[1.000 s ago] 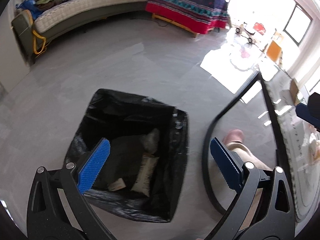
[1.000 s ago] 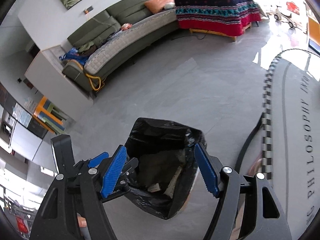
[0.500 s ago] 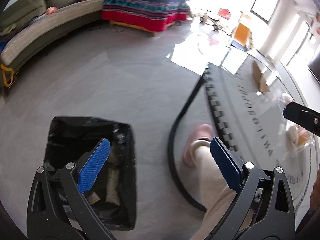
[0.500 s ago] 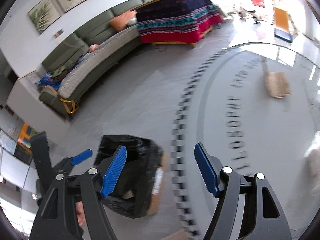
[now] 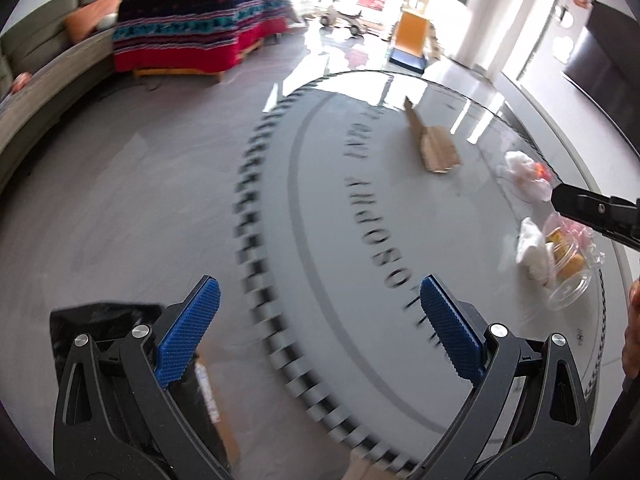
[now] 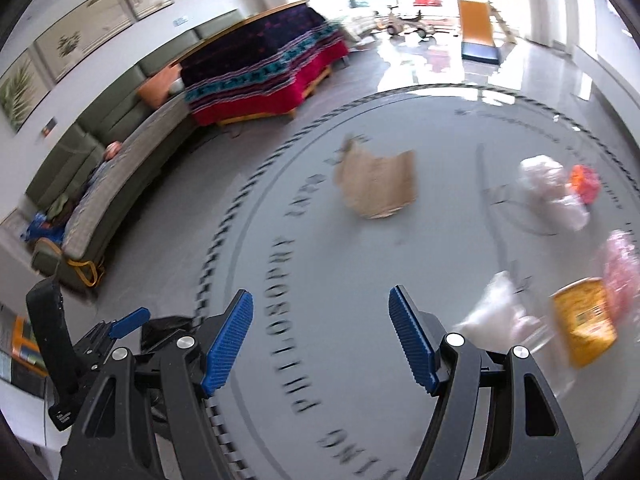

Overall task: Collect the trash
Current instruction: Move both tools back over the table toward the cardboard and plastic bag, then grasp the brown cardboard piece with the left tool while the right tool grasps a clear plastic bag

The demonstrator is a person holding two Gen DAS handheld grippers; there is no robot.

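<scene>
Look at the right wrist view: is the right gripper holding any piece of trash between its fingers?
No. The right gripper is open with nothing between its blue pads; the cardboard piece lies on the round rug ahead.

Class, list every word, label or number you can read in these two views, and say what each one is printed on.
"PHILOSOPHY": dark capitals curving round the grey round rug; the lettering before and after it is too blurred to read.
Yellow packet on the rug: it bears a printed label, too blurred to read.
Brown cardboard piece: no print can be made out.
Framed pictures on the wall: no words visible.
</scene>
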